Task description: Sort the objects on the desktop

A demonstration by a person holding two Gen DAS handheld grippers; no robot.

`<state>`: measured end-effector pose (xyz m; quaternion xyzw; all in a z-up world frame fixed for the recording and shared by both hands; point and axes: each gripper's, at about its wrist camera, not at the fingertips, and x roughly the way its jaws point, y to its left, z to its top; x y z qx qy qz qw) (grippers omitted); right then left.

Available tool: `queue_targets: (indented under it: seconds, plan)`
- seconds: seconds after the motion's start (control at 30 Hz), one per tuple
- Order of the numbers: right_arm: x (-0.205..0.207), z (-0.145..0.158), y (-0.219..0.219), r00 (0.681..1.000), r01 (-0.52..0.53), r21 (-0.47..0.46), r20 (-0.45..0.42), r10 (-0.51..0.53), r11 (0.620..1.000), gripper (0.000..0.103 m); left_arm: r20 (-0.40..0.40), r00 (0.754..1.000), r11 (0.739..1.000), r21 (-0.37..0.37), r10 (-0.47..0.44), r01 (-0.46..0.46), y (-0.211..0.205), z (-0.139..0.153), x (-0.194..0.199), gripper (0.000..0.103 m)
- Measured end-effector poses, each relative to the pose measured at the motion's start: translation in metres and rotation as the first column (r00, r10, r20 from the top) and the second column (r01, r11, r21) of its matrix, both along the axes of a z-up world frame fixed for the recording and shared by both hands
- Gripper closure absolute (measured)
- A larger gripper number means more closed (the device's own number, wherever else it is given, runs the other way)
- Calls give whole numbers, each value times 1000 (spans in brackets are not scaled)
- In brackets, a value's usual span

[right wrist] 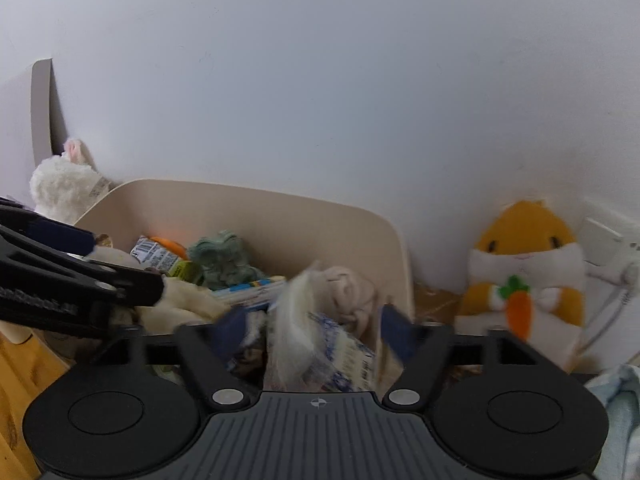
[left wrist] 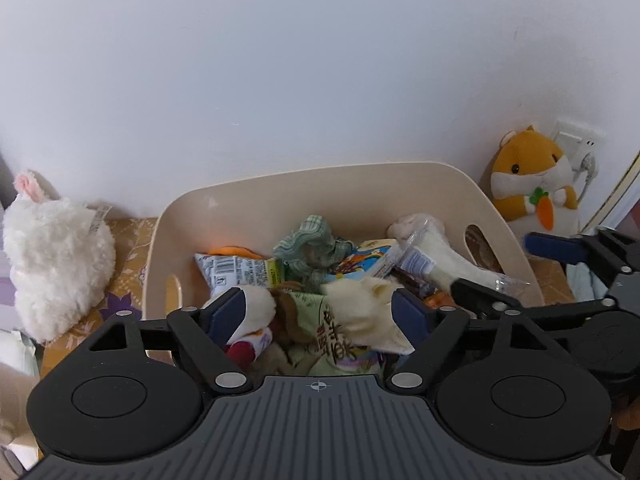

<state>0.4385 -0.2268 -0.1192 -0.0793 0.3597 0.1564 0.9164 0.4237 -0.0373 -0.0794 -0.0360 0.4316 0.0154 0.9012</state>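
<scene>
A beige plastic bin stands against the wall, full of snack packets, cloth and plush items; it also shows in the right wrist view. My left gripper is open over the bin, with a cream plush toy lying loose between its fingers. My right gripper is open over the bin's right side, above a clear-wrapped white packet, which also shows in the left wrist view. The right gripper shows in the left wrist view at the bin's right rim.
A white plush rabbit sits left of the bin. An orange hamster plush with a carrot sits right of it, in front of a wall socket. A light blue cloth lies at far right. The tabletop has a yellow patterned cover.
</scene>
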Motion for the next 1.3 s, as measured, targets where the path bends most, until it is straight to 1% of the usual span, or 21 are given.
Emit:
queue_targets:
  seconds: [0.07, 0.17, 0.27, 0.33, 0.4, 0.5, 0.6, 0.67, 0.8, 1.07, 1.1, 1.17, 1.23, 1.3]
  plan:
    - [-8, 8, -5, 1000, 19, 16, -4, -19, 1000, 6, -7, 1000, 1000, -14, 2, -3, 4, 6, -8, 21]
    - [-23, 23, -7, 999, 35, 4, -21, -35, 999, 0, -25, 1000, 1000, -15, -8, 8, 7, 12, -20, 21]
    - [-37, 36, -6, 996, 54, -4, -64, -54, 999, 0, -38, 999, 1000, -24, -11, 10, 11, 22, -37, 21]
    - [-45, 41, -3, 994, 62, 24, -96, -60, 998, 0, -45, 999, 999, -50, 0, -3, 19, 30, -54, 21]
    - [-58, 49, -3, 992, 73, 50, -110, -67, 996, 0, -56, 998, 998, -59, 6, -10, 23, 36, -69, 21]
    - [-78, 57, 3, 989, 87, 26, -124, -83, 996, 0, -50, 999, 998, -60, 10, -13, 28, 47, -93, 21]
    - [-103, 69, 7, 984, 103, 9, -148, -101, 995, 0, -40, 999, 999, -46, -14, 12, 32, 59, -120, 21]
    - [-122, 78, 10, 982, 114, 15, -153, -110, 993, 0, -36, 999, 999, -31, -32, 31, 33, 65, -135, 21]
    - [-159, 98, 13, 983, 133, 24, -134, -129, 991, 0, -11, 998, 998, -4, -60, 60, 35, 81, -170, 21]
    - [-218, 120, 9, 969, 209, 44, -148, -200, 977, 0, -10, 999, 998, -32, -50, 50, 42, 104, -238, 21]
    - [-226, 123, 8, 967, 215, 46, -152, -206, 975, 0, -18, 999, 998, -25, -51, 50, 42, 107, -247, 21]
    - [-243, 127, 7, 966, 214, 47, -159, -205, 976, 0, -27, 999, 999, 11, -42, 42, 42, 111, -263, 21]
    - [-260, 132, 6, 966, 211, 40, -162, -202, 977, 0, -17, 999, 999, 34, -36, 37, 43, 117, -278, 21]
    - [-277, 137, 6, 967, 208, 40, -159, -199, 977, 0, -18, 999, 999, 7, -44, 44, 46, 122, -294, 21]
